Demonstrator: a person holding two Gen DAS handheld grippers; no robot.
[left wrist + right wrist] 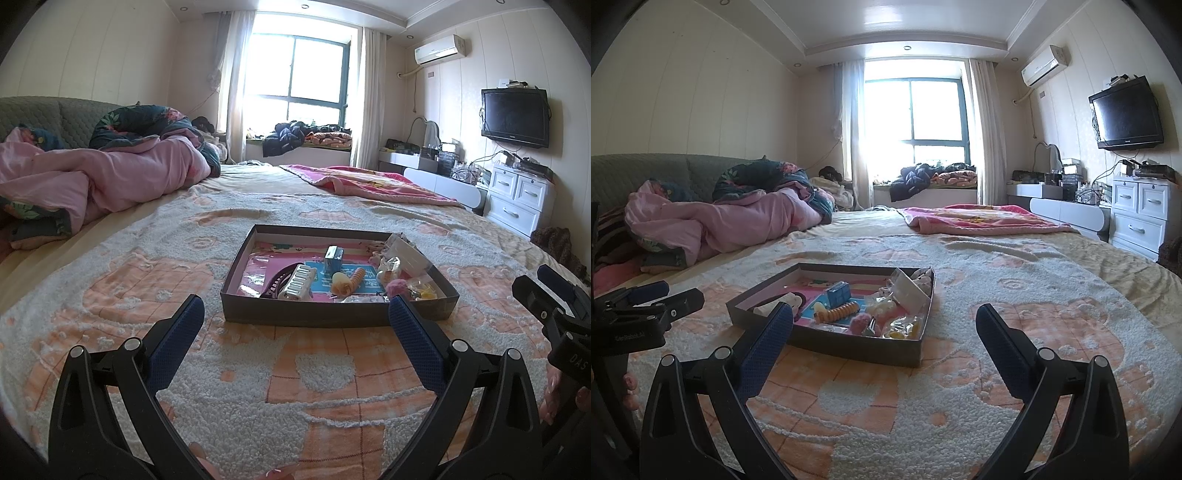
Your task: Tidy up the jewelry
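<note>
A shallow dark cardboard box (332, 314) lies on the bed, also in the right wrist view (849, 349). It holds a white hair claw (297, 284), a dark bangle (275, 282), a small blue box (333, 258), an orange spiral hair tie (357, 276), a pink pompom (397, 286) and clear packets (404, 253). My left gripper (295, 314) is open and empty, just in front of the box. My right gripper (884, 321) is open and empty, to the right of the box's near corner.
A peach and white fluffy blanket (258, 387) covers the bed. A pink quilt (110, 173) is heaped at the left, a pink blanket (369, 182) lies at the far right. White drawers (521, 195) and a TV (515, 118) stand at the right wall.
</note>
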